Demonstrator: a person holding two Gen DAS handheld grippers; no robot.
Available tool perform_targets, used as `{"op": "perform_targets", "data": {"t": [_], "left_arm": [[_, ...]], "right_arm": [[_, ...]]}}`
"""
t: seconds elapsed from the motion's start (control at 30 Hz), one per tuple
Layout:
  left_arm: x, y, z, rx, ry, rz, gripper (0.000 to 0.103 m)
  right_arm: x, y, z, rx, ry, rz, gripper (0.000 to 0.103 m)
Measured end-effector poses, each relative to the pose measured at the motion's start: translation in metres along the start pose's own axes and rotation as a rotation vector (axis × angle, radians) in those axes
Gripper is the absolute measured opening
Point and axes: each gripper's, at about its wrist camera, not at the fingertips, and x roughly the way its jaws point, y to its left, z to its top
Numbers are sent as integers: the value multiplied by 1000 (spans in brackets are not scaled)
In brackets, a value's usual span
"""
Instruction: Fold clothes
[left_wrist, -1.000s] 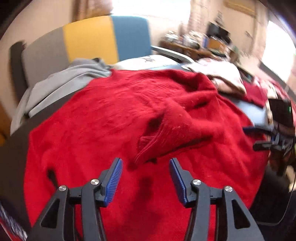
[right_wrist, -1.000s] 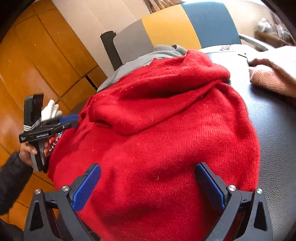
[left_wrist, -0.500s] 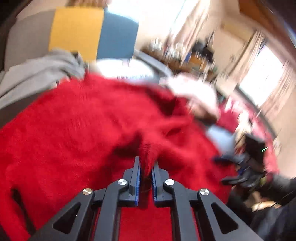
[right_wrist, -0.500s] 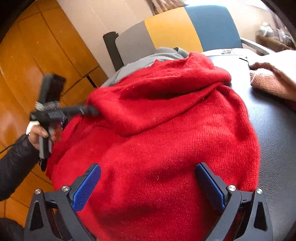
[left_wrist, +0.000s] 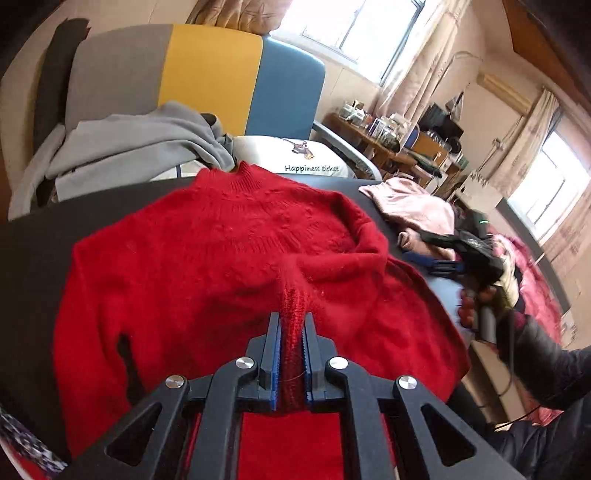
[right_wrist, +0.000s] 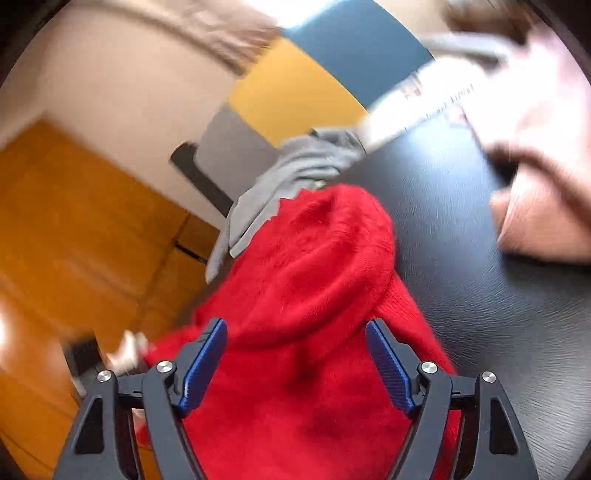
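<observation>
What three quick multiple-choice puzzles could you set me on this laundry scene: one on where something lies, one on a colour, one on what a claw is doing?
1. Where is the grey garment?
A. Beyond the red sweater's collar, against the chair
B. Between the right claw's fingers
C. Atop the pink garment

2. What colour are the claw pads?
A. Green
B. Blue
C. White

3. What is the left claw doing?
A. Hanging open
B. Pinching grey cloth
C. Clamped on a fold of the red sweater

Answers: A, it is heaped past the collar; B, blue strips line the fingers; C, red knit is squeezed between its pads.
</observation>
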Motion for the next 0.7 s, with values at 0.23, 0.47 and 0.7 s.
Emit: {"op": "perform_targets", "data": {"t": [0.23,0.47,0.7], "left_arm": [[-34,-18,19,36,-116,-136,8],[-26,-15,37,-77,-22,-88,10],[3,30,-4,-115,117,634,24]], "right_arm": [[30,-36,24,216,-44,-18,92],[57,-37,46,214,59,49,98],[49,-20,55,249,33,305,102]]}}
